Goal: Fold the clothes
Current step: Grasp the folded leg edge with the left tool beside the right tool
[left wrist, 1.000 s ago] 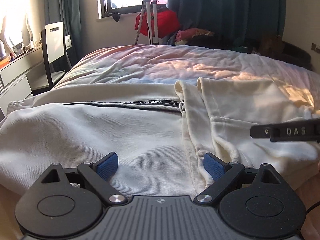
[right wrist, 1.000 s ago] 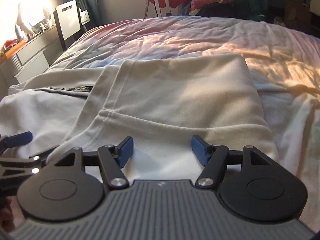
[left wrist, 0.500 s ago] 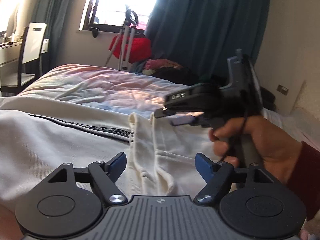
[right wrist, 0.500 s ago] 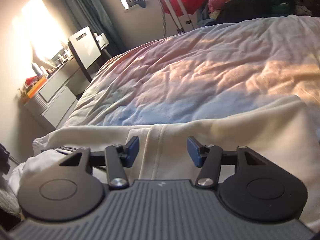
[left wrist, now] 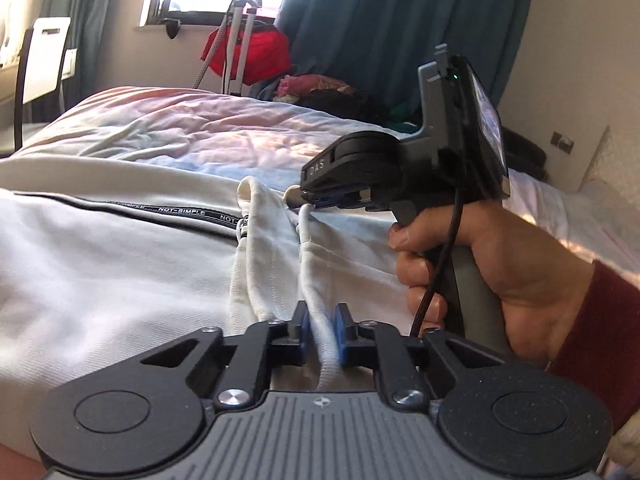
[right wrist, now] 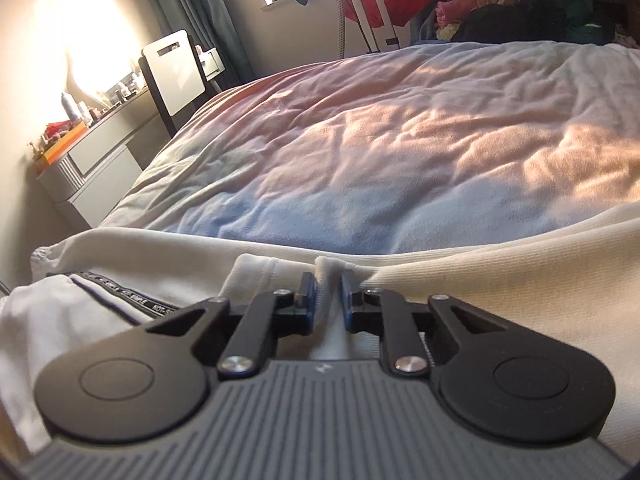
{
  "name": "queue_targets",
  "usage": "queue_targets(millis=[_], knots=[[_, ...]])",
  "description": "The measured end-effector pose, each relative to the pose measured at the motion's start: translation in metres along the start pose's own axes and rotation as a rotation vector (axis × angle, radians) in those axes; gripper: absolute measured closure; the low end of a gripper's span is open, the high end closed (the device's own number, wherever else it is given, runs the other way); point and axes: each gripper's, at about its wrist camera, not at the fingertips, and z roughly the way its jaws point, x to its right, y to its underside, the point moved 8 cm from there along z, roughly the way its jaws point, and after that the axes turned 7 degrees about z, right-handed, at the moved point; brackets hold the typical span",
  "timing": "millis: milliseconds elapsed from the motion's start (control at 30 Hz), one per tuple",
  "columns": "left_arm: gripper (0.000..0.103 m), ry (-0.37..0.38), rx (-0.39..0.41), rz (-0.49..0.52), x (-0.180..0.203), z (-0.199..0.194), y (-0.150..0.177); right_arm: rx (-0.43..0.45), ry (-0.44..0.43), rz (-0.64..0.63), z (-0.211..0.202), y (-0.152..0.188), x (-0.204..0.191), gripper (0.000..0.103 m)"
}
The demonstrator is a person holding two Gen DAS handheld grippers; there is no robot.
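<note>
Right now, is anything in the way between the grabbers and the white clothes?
No. Both are already pinching the cream garment. The left gripper is shut on a raised ridge of its edge, and the right gripper is shut on the same edge farther along. Only open bedspread lies beyond.

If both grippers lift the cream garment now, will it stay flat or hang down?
The cream garment will probably sag between the grips: it already creases softly on the bed. The left gripper and right gripper each pinch only a narrow hem ridge, so the cloth may slip. It looks thick, so likely rather heavy.
</note>
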Motion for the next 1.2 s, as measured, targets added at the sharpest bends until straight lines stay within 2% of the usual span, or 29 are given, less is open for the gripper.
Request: queue_targets(millis=[133,233,333,400,533,600,633,667,733,767,800,833,867,1000,1100,1200], knots=[[0.096,-0.008,0.064,0.025,0.008,-0.028,-0.007,0.061,-0.049,-0.045,-0.015,-0.005,-0.019,0.094],[0.096,-0.022,0.051,0.023,0.010,-0.035,-0.003,0.101,-0.104,-0.084,-0.027,-0.008,-0.039,0.095],[0.095,-0.029,-0.013,-0.008,0.004,-0.025,0.008,0.067,-0.071,-0.125,-0.015,0.005,-0.044,0.094],[0.095,-0.029,-0.029,-0.014,0.002,-0.020,0.010,0.031,-0.040,-0.097,-0.001,0.015,-0.034,0.095],[0.088,-0.037,-0.010,0.032,0.008,-0.024,0.005,0.047,-0.021,-0.079,-0.004,0.013,-0.032,0.092],[0.078,-0.052,0.002,0.074,0.013,-0.027,0.004,0.050,-0.019,-0.081,-0.007,0.012,-0.034,0.091],[0.057,-0.060,0.008,0.096,0.015,-0.029,0.004,0.046,-0.027,-0.070,-0.009,0.011,-0.034,0.085],[0.047,-0.066,0.016,0.111,0.017,-0.031,0.003,0.040,-0.035,-0.057,-0.011,0.011,-0.033,0.078],[0.042,-0.074,0.041,0.116,0.017,-0.037,0.000,0.066,-0.031,-0.037,-0.022,0.008,-0.031,0.027],[0.035,-0.078,0.054,0.118,0.017,-0.041,-0.002,0.102,-0.015,-0.034,-0.030,0.005,-0.029,0.018],[0.031,-0.083,0.066,0.121,0.018,-0.044,-0.004,0.142,0.004,-0.031,-0.038,0.001,-0.027,0.013],[0.022,-0.087,0.079,0.123,0.018,-0.047,-0.005,0.168,0.021,-0.037,-0.046,-0.002,-0.025,0.014],[0.018,-0.091,0.093,0.128,0.018,-0.051,-0.007,0.179,0.036,-0.042,-0.053,-0.005,-0.022,0.014],[0.014,-0.112,0.146,0.173,0.020,-0.068,-0.014,0.217,0.092,-0.032,-0.088,-0.012,-0.011,0.014],[0.005,-0.144,0.189,0.195,0.022,-0.079,-0.017,0.245,0.117,-0.035,-0.121,-0.012,-0.008,0.014],[0.004,-0.148,0.206,0.189,0.022,-0.089,-0.020,0.269,0.133,-0.047,-0.155,-0.007,-0.010,0.014]])
